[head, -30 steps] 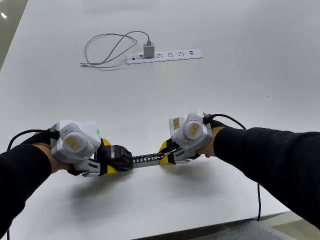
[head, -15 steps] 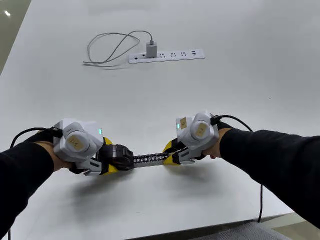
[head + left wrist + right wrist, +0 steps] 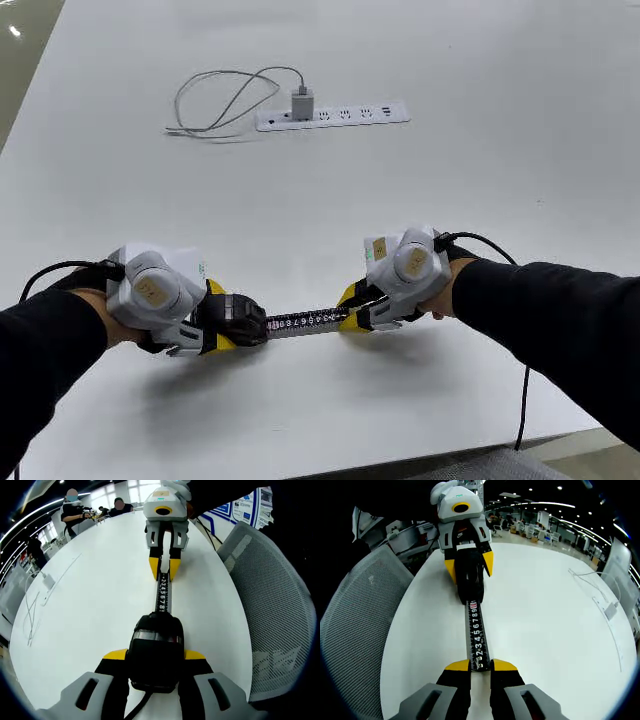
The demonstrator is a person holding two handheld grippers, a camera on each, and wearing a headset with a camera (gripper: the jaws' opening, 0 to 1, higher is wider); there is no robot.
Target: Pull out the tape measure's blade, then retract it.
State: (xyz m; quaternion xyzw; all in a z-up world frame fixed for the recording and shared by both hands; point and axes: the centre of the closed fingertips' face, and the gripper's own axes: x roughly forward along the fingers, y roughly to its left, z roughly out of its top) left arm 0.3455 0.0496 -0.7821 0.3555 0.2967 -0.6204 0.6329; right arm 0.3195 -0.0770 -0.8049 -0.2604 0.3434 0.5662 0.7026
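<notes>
The black tape measure case (image 3: 235, 318) sits near the table's front edge, with my left gripper (image 3: 218, 322) shut on it. Up close in the left gripper view, the case (image 3: 156, 650) is clamped between the yellow-tipped fingers (image 3: 116, 656). A short length of numbered blade (image 3: 307, 321) runs rightward from the case to my right gripper (image 3: 352, 312), which is shut on the blade's end. In the right gripper view the blade (image 3: 476, 640) shows numbers up to about nine and leads to the case (image 3: 469, 577) held by the left gripper.
A white power strip (image 3: 332, 114) with a plugged-in charger (image 3: 302, 101) and a looped cable (image 3: 222, 98) lies at the back of the white table (image 3: 450, 170). A mesh chair (image 3: 270, 605) stands off the table's near edge. People sit at the table's far end (image 3: 75, 510).
My right gripper has moved to the right with the blade's end, so more blade is out of the case. The left gripper and case have stayed put.
</notes>
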